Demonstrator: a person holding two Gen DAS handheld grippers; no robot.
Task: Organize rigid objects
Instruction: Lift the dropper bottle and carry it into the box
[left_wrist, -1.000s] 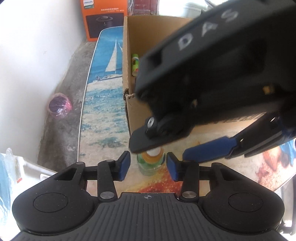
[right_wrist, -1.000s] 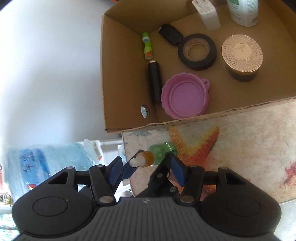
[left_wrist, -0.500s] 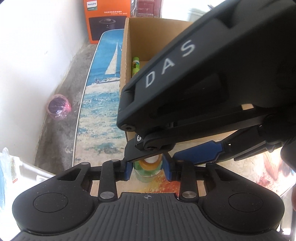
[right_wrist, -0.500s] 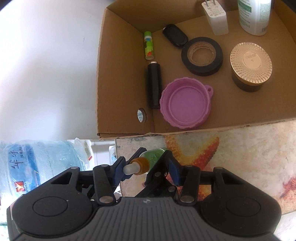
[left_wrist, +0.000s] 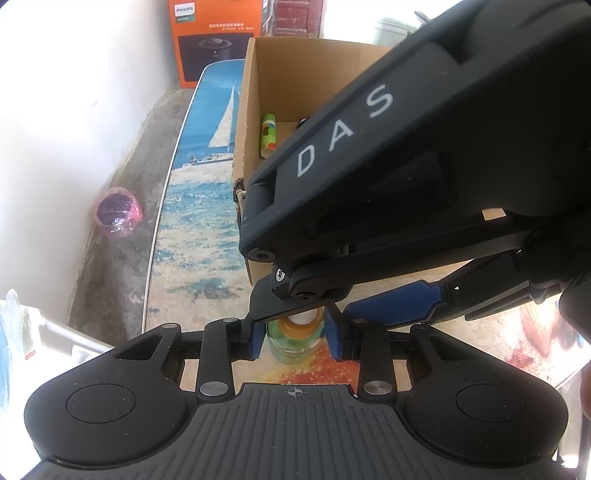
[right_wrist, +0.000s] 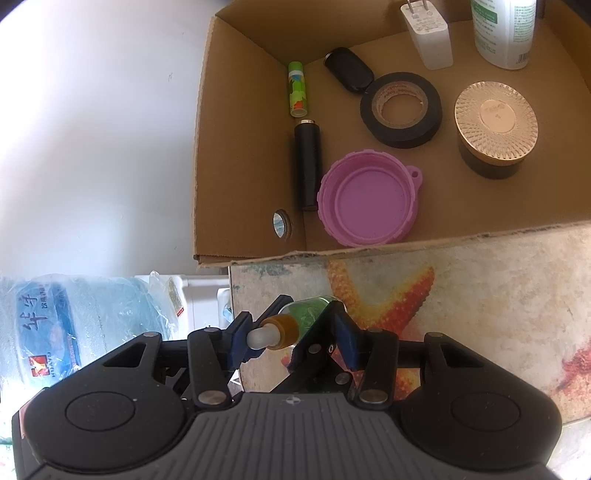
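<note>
Currently, I have both grippers on the small green dropper bottle (left_wrist: 295, 339): left gripper (left_wrist: 294, 334) pads closed on its body, right gripper (right_wrist: 291, 338) just narrowed around its cap end, long axis running toward the cardboard box (right_wrist: 251, 155) ahead.

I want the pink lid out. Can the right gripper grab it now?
Probably not yet. The box is open on top and the pink lid lies uncovered, but the jaws of the right gripper have just been closing with the cap of the green bottle between them.
</note>
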